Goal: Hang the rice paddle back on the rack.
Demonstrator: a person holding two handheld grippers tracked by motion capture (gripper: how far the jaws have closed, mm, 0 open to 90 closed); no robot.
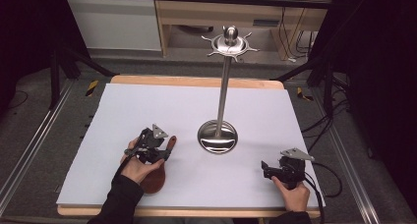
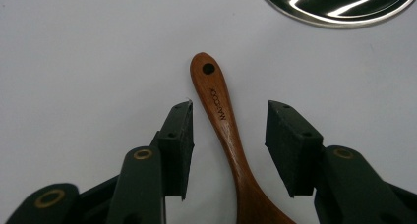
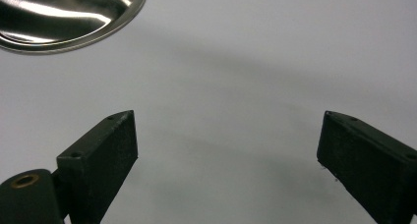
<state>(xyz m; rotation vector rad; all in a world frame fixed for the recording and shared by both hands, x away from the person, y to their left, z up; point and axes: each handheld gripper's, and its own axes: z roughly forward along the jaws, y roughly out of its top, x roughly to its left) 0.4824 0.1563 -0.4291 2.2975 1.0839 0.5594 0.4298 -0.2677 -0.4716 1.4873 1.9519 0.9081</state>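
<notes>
A brown wooden spoon (image 2: 223, 116) lies flat on the white table cover, its handle end with a small hole pointing toward the stand. In the high view the spoon (image 1: 156, 177) sits under my left hand. My left gripper (image 2: 228, 123) is open, one jaw on each side of the spoon's handle, neither touching it. The same left gripper (image 1: 164, 153) is at the front left of the table. My right gripper (image 3: 226, 150) stands open over bare cover, and the right gripper (image 1: 265, 169) is at the front right.
A steel stand (image 1: 218, 137) with a round base, tall pole and a crown of hooks (image 1: 230, 43) rises from the table's middle. Its base rim (image 2: 339, 8) lies just beyond the spoon's tip and its base rim (image 3: 69, 17) is also ahead of the right gripper.
</notes>
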